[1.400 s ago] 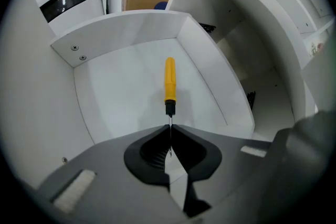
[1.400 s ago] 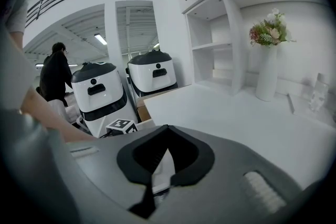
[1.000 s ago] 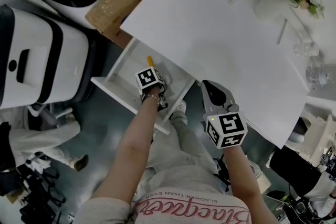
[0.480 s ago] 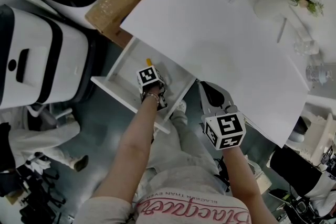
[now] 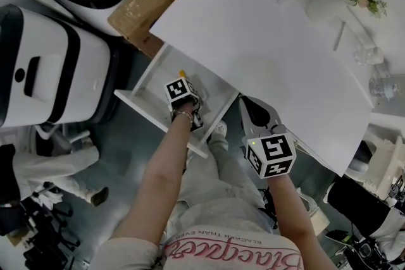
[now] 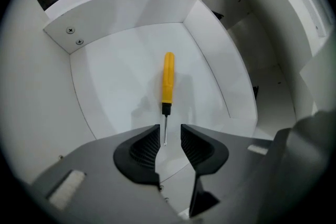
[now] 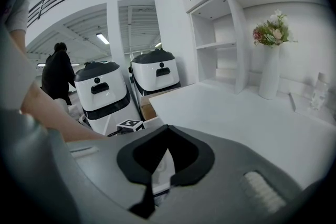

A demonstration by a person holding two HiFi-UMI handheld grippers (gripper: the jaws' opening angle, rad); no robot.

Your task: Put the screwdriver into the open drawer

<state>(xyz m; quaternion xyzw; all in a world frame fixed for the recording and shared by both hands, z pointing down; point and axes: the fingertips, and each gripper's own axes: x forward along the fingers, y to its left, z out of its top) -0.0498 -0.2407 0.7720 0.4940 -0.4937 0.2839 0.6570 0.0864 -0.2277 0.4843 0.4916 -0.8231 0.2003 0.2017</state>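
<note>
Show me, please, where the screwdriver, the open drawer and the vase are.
screwdriver (image 6: 167,78), left gripper view, on its yellow handle.
drawer (image 6: 131,14), left gripper view, on its far wall.
vase (image 7: 271,77), right gripper view, on its white body.

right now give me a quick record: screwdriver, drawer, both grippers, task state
screwdriver: yellow handle, lying flat on the drawer floor, metal tip toward the left gripper
drawer: white, pulled open below the table
left gripper: jaws have just been opening, now apart, screwdriver tip between them, pads not pressing
right gripper: shut, empty, by the table edge
task state: screwdriver lies in the drawer
</note>
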